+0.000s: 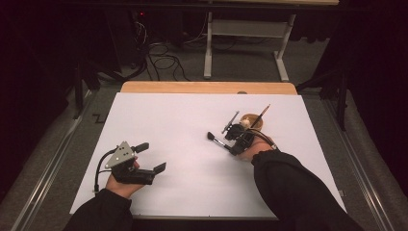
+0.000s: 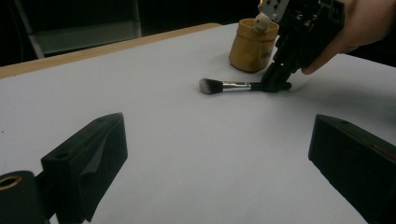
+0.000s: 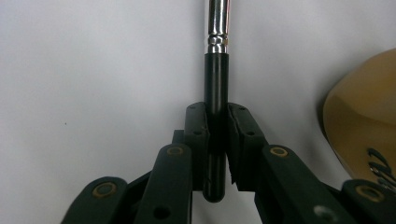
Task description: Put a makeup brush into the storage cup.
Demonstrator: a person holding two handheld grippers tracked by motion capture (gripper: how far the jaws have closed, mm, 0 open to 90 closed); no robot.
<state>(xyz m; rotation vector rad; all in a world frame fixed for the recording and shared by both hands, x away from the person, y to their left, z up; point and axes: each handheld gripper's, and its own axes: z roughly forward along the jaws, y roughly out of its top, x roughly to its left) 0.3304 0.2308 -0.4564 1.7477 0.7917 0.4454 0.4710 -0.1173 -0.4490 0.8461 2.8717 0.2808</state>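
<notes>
At the lower left of the high view the left gripper (image 1: pixel 153 157) rests on the white sheet (image 1: pixel 183 159) with its jaws spread wide and nothing between them. Right of centre, the brush (image 1: pixel 217 141) lies flat on the sheet, bristles toward the upper left. The right gripper (image 3: pixel 217 135) has its pads clamped on the black handle near its end, just beside the wooden cup (image 1: pixel 253 120) at the right.

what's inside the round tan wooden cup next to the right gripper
Two slim brushes stand in the round tan wooden cup: a dark-handled brush and a grey-handled one, both leaning out over the rim. The cup wall hides their lower ends and the bottom.
</notes>
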